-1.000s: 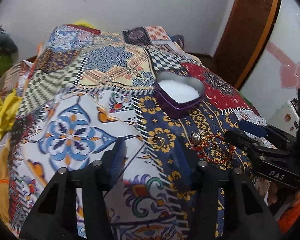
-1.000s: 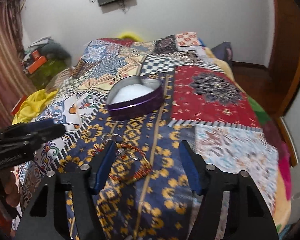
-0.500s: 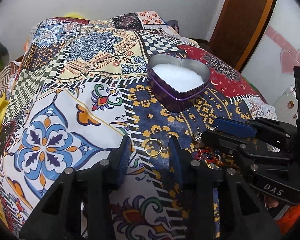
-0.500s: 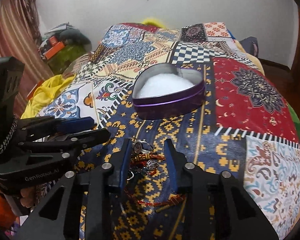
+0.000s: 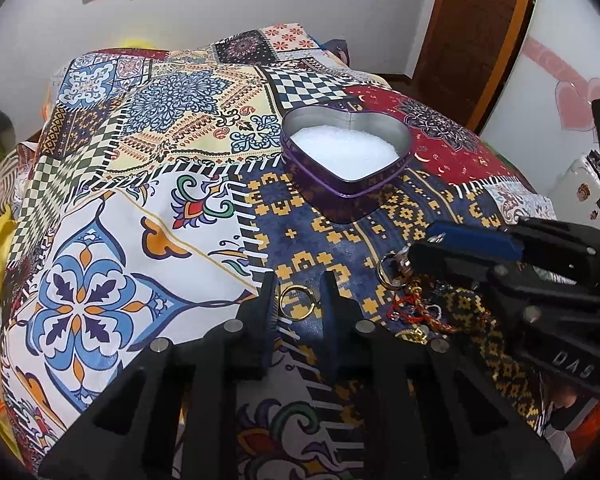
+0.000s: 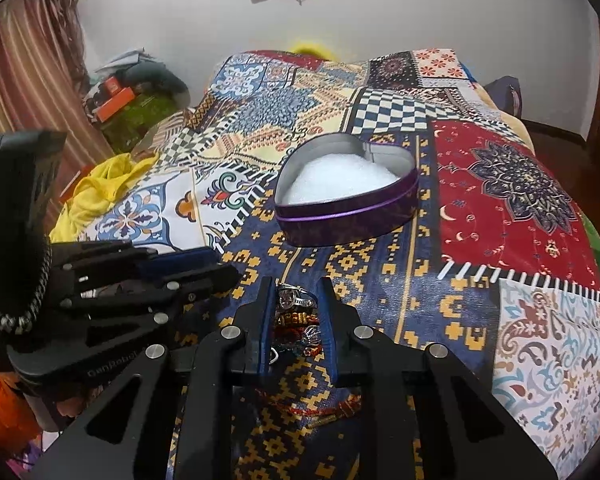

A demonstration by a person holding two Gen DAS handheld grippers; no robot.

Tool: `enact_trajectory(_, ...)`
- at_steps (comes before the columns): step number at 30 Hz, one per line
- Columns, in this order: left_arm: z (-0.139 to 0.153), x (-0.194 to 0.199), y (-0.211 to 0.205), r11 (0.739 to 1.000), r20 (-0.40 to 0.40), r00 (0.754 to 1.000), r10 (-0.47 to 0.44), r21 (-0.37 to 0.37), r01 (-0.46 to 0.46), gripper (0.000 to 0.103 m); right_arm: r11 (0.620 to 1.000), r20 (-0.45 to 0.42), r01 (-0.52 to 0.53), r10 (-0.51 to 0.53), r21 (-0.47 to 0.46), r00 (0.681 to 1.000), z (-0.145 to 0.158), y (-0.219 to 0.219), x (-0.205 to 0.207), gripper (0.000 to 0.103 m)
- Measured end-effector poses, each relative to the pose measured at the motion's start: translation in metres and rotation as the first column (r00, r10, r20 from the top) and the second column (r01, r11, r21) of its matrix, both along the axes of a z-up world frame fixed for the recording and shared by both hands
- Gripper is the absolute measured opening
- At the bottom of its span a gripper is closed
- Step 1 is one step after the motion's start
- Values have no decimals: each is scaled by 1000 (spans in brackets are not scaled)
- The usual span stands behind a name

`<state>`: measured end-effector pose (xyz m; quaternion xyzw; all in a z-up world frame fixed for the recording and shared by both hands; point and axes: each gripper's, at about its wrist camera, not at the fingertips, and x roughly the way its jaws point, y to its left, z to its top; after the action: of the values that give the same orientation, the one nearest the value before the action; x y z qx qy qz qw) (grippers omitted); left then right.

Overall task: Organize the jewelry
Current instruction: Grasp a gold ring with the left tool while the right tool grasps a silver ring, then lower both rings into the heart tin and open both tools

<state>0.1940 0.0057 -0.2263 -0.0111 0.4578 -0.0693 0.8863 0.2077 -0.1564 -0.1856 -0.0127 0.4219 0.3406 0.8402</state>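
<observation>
"DAS" in white on right gripper (image 5: pixel 420 256) body, left wrist view. "GenRobot"-like lettering on left gripper (image 6: pixel 228 276) body, partly legible.

white wall (image 6: pixel 380 20), wooden door (image 5: pixel 472 36), striped curtain (image 6: pixel 24 64).

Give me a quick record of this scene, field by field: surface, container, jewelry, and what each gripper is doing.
surface: patchwork bedspread
container: heart-shaped purple tin, lid off, white padding inside, no jewelry visible in it
left gripper: fingers either side of a gold ring lying on the bedspread; contact cannot be told
right gripper: fingers closed in around a silver ring atop the jewelry pile
jewelry pile: red cord bracelets and small metal pieces, tangled, near side of the tin
</observation>
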Motion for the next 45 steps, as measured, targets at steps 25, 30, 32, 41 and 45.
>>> enact_trajectory(25,94,9,-3,999,240,970,30,-38,-21,20,989,156,114,-128,96,979,69,-33,12,19)
enact_trajectory(30,100,22,-7,999,262,965,21,-35,-12,20,985,157,131,-147,109,977,68,-34,23,19)
enact_trajectory(32,100,28,-8,999,263,965,18,-35,-10,20,985,157,134,-150,109,976,66,-33,28,19)
enact_trajectory(41,77,61,-9,999,217,976,6,-39,3,20,981,124,156,-170,113,978,53,-30,54,19)
enact_trajectory(45,63,76,-8,999,179,984,-8,-45,16,20,986,96,137,-146,97,985,42,-25,63,19)
